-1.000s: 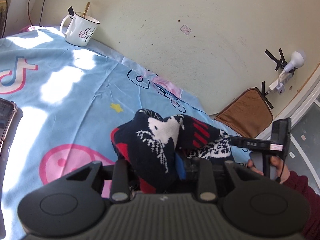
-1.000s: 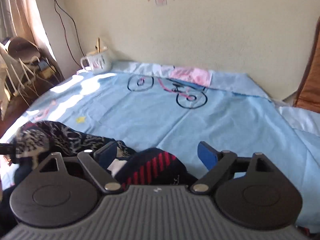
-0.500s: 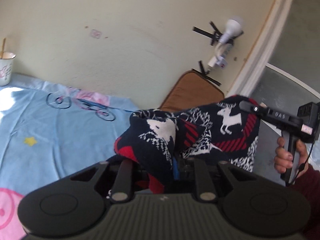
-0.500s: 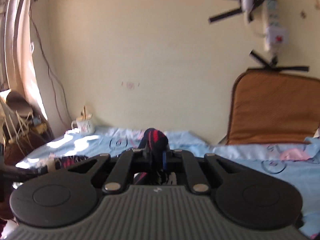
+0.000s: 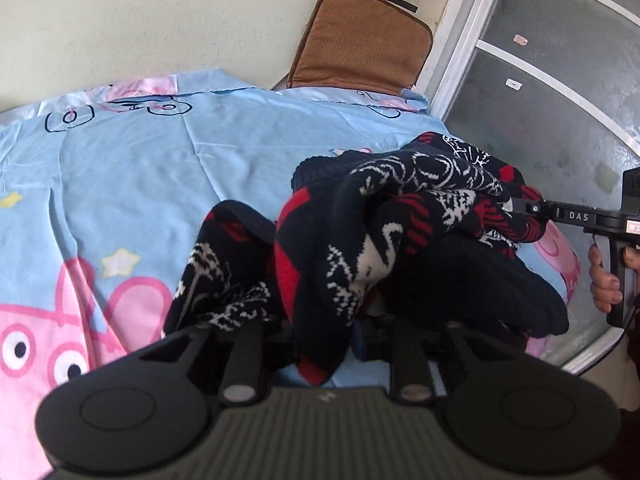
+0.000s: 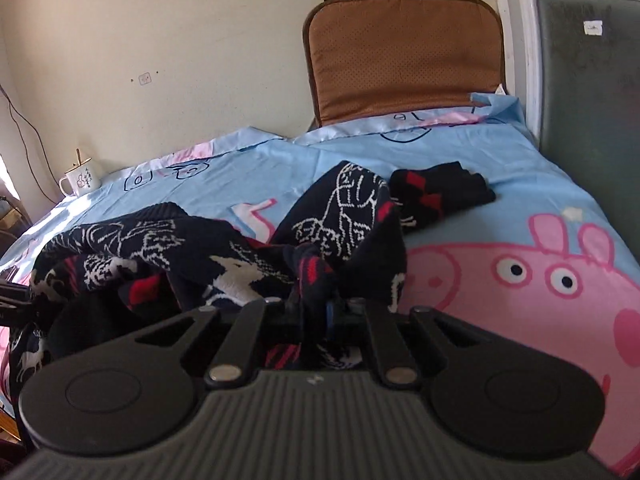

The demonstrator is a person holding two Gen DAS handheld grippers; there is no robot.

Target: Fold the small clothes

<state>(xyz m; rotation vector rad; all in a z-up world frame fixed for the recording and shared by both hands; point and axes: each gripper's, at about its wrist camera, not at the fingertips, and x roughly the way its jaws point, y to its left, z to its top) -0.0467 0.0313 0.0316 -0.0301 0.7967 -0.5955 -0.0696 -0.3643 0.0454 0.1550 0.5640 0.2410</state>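
Patterned knit sweater gripped by both tongs over the bed

The dark sweater (image 5: 384, 236) with red and white motifs fills the centre of both views, bunched above the blue cartoon sheet (image 5: 152, 184). The left tongs (image 5: 320, 332) clench a fold at lower centre; the right tongs (image 6: 320, 308), whose jaws have just been closing, pinch another fold. A brown cushion (image 6: 404, 52) leans on the wall at the top; a white mug (image 6: 80, 180) stands at far left.
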